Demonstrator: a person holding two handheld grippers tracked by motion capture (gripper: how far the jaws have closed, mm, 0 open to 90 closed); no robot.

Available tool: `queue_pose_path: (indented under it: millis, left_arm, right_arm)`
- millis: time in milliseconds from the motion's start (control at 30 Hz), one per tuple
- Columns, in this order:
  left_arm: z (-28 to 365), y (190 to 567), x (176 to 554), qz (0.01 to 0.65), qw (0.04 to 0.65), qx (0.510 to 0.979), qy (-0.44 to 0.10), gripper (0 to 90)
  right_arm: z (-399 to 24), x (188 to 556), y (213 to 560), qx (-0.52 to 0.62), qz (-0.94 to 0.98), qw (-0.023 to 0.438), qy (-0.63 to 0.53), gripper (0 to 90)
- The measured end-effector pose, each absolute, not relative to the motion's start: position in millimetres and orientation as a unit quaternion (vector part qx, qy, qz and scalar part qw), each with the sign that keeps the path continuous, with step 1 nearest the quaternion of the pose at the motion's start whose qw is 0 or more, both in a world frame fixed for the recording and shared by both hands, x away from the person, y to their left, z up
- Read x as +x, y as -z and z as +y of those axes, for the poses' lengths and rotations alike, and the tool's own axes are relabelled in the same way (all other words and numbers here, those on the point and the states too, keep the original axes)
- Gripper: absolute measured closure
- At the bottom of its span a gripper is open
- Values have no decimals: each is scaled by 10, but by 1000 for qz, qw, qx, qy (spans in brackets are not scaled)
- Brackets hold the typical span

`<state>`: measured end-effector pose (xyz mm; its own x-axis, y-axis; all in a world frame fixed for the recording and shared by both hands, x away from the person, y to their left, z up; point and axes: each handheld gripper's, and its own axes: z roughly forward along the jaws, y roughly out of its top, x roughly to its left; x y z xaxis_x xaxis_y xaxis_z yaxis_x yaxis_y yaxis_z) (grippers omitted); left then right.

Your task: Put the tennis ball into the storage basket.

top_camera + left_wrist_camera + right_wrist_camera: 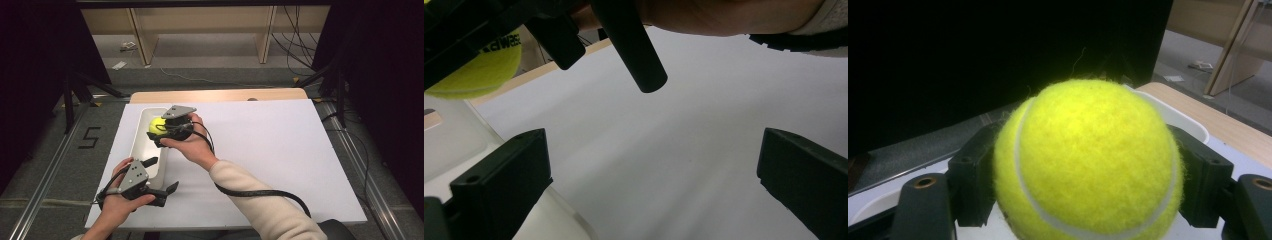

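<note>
A yellow tennis ball [156, 125] hangs just above the far part of a long white tray [142, 150], and my right gripper [160, 130] is shut on it. In the right gripper view the ball [1088, 150] sits between both black jaws, with the tray rim [1180, 117] behind it. My left gripper [161, 175] is open at the tray's near right corner, one jaw over the tray and one over the white board. In the left gripper view its jaws stand wide apart with nothing between them, and the ball [479, 70] shows at the top left.
A white board [270, 155] covers the wooden table [220, 95]; the tray lies along its left side. The right gripper's black cable [260, 192] trails across the board's near part. Wooden shelf legs [142, 40] and floor cables lie beyond the table.
</note>
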<state>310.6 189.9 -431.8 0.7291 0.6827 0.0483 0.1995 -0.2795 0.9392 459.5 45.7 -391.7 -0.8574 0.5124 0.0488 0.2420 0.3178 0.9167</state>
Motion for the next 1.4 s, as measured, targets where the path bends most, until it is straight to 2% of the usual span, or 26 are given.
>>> queue_pose_path:
  millis: [1400]
  left_arm:
    - [1889, 4323, 3103, 287, 524, 768, -229, 2]
  right_arm:
    - [607, 4642, 3893, 232, 808, 116, -529, 259]
